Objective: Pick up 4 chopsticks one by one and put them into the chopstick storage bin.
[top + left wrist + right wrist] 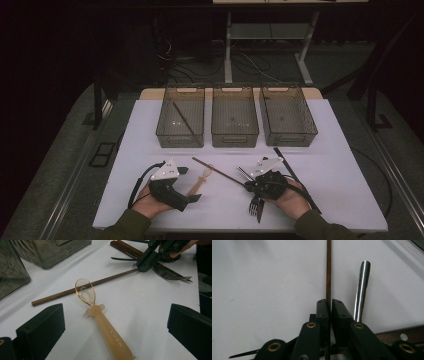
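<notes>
Right gripper was clamped on one skinny wooden chopstick, which could've easily pivoted or slipped during lifting.

Bare table left of bins; spoon, chopstick, forks crowd the gap between grippers.

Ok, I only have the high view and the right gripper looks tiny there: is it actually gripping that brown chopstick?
Observer: Yes, the right gripper has its jaws shut on the chopstick.
Operator: Anything caught with it?
Observer: No; a metal handle lies beside the jaws, outside them.
Operator: And the left gripper?
Observer: Open; the amber spoon lies untouched in front of it.
</notes>
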A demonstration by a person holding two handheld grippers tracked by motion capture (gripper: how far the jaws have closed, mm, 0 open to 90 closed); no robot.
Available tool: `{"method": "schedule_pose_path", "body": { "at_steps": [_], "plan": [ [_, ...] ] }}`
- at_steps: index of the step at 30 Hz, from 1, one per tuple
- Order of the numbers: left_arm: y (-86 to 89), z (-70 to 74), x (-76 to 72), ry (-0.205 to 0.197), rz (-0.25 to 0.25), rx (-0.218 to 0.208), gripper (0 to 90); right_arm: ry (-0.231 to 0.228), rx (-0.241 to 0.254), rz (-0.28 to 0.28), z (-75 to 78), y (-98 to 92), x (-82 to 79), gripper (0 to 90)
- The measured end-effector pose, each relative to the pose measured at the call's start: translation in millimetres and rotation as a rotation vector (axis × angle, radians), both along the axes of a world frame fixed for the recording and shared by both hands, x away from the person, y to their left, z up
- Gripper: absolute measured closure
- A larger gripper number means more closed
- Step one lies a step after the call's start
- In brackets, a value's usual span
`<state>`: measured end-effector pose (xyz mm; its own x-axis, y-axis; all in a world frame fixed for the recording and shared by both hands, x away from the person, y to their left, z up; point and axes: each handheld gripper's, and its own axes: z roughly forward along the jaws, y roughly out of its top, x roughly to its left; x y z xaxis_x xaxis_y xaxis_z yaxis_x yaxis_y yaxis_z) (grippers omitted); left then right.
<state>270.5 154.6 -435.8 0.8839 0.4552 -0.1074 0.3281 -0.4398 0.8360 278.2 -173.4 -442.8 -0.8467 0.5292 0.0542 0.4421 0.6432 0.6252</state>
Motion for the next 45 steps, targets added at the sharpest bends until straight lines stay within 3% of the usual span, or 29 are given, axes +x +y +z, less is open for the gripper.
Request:
{"method": "schedule_pose_path", "body": {
  "at_steps": [17, 27, 32, 45],
  "plan": [
    [0.7, 0.8, 0.2, -0.002, -0.002, 0.002, 0.2, -0.021, -0.026, -0.021, 1.5, 4.1, -3.7, 85.5],
    [0.7, 1.0, 0.0, -0.002, -0.001, 0.000, 0.2, -0.028, 0.030, -0.034, 11.4, -3.7, -1.7, 85.5],
    [0.7, 1.0, 0.1, -0.002, -0.002, 0.000, 0.2, -0.031, 0.085, -0.037, 18.1, -11.4, -0.1, 85.5],
    [1.1, 1.2, 0.2, -0.002, -0.001, 0.000, 0.2, -0.043, 0.148, -0.054, 29.1, -24.2, 1.1, 85.4]
  ]
}}
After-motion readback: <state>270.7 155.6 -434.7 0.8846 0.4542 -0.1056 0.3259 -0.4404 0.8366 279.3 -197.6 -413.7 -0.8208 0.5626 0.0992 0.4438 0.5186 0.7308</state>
